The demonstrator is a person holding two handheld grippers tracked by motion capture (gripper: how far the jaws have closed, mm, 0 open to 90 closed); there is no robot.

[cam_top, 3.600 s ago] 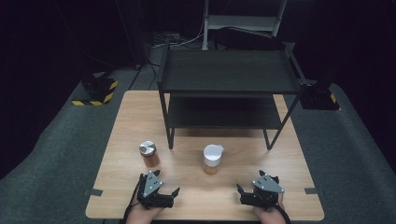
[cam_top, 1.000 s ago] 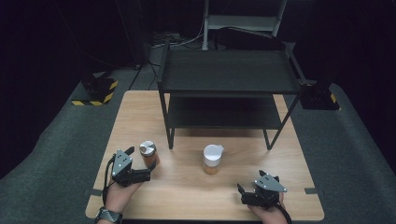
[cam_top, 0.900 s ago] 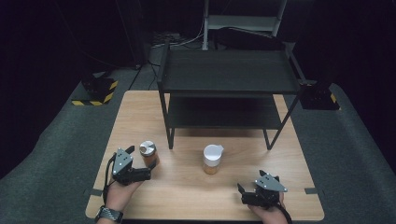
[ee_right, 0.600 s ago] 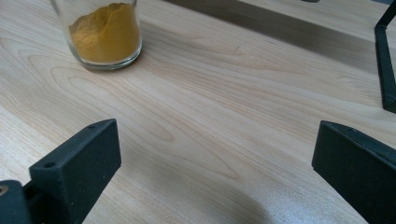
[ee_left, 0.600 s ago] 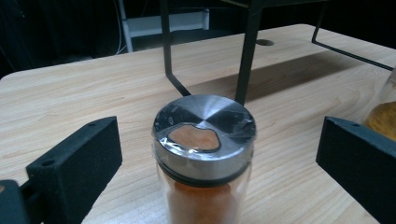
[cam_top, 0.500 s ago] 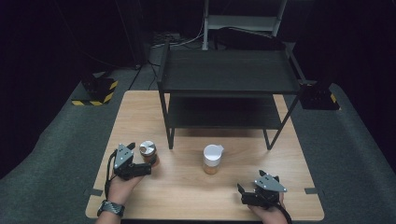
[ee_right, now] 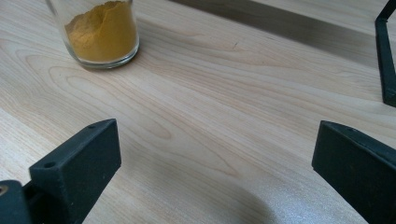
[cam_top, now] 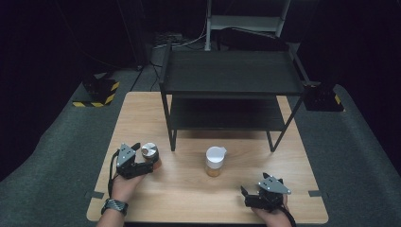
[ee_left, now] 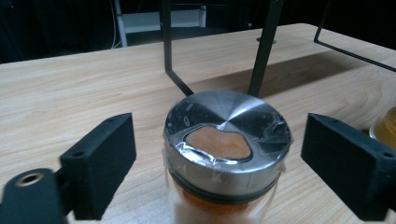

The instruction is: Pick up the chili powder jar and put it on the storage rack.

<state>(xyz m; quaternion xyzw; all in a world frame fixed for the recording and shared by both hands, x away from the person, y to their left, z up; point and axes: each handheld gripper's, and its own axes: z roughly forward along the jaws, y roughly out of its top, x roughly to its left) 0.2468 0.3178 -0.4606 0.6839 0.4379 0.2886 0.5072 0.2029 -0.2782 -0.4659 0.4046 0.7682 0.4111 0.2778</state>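
My left tool (cam_top: pixel 142 161) has just been closing around the steel-lidded spice jar (ee_left: pixel 227 140), which stands upright between its jaws with a gap on either side, not yet gripped. The jar sits on the worktop (cam_top: pixel 189 198) just in front of the black rack's (cam_top: pixel 231 80) left front leg. My right tool (ee_right: pixel 215 186) rests released, right of the white-lidded jar (cam_top: pixel 215 161).
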